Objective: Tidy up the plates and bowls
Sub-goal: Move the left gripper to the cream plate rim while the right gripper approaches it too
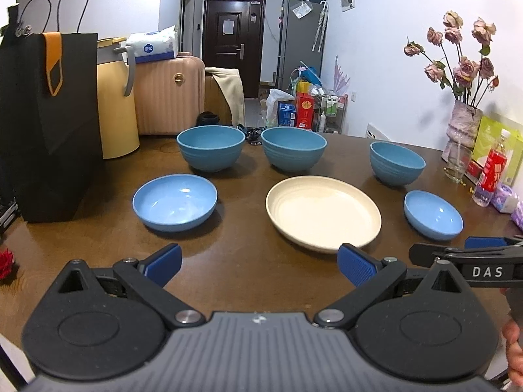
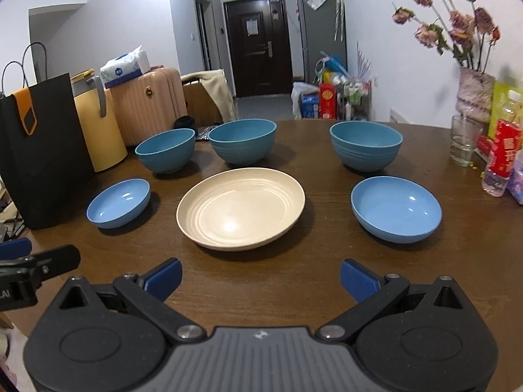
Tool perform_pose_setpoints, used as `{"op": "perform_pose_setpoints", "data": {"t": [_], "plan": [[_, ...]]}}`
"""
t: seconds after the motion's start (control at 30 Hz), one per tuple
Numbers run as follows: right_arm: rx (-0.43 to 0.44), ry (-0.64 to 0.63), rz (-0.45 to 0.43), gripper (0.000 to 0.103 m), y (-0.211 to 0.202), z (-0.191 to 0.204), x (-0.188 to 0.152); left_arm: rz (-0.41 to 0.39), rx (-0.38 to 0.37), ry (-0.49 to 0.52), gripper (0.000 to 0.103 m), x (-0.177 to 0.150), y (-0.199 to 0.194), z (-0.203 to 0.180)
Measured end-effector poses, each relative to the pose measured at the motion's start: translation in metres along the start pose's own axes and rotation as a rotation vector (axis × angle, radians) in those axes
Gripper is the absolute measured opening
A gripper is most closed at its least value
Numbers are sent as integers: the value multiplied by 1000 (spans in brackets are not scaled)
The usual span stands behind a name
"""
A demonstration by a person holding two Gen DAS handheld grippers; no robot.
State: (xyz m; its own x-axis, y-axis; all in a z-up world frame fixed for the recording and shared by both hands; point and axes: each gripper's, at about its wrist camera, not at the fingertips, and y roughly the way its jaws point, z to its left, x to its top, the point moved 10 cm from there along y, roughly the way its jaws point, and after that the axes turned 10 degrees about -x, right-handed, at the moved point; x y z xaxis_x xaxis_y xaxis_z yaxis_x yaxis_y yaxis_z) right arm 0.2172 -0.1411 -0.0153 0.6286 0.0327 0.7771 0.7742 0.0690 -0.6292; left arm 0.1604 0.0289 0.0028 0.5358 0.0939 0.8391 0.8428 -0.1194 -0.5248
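A cream plate point(image 1: 323, 212) point(image 2: 240, 207) lies mid-table. Three deep teal bowls stand behind it: left point(image 1: 210, 147) point(image 2: 165, 150), middle point(image 1: 293, 148) point(image 2: 242, 142), right point(image 1: 397, 163) point(image 2: 366, 145). A shallow light-blue bowl point(image 1: 175, 202) point(image 2: 118, 202) sits left of the plate, another point(image 1: 433, 214) point(image 2: 396, 208) right of it. My left gripper point(image 1: 260, 263) is open and empty, above the near table in front of the plate. My right gripper point(image 2: 260, 277) is open and empty, also in front of the plate; it shows at the left wrist view's right edge point(image 1: 464, 254).
A black paper bag point(image 1: 49, 124) and yellow jug point(image 1: 116, 104) stand at the table's left. A vase of dried flowers point(image 1: 464, 124), a glass point(image 2: 464, 143), a red-labelled bottle point(image 2: 501, 160) and packets crowd the right edge. The brown table point(image 1: 248, 258) ends just beyond the bowls.
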Motion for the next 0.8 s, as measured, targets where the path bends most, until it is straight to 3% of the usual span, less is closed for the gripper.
{"op": "perform_pose_setpoints", "data": {"t": [0.23, 0.8], "plan": [[-12, -3, 16, 103, 30, -4, 29, 72, -31, -72, 103, 23, 30, 2], [136, 36, 166, 102, 135, -2, 79, 245, -38, -355, 103, 44, 141, 39]]}}
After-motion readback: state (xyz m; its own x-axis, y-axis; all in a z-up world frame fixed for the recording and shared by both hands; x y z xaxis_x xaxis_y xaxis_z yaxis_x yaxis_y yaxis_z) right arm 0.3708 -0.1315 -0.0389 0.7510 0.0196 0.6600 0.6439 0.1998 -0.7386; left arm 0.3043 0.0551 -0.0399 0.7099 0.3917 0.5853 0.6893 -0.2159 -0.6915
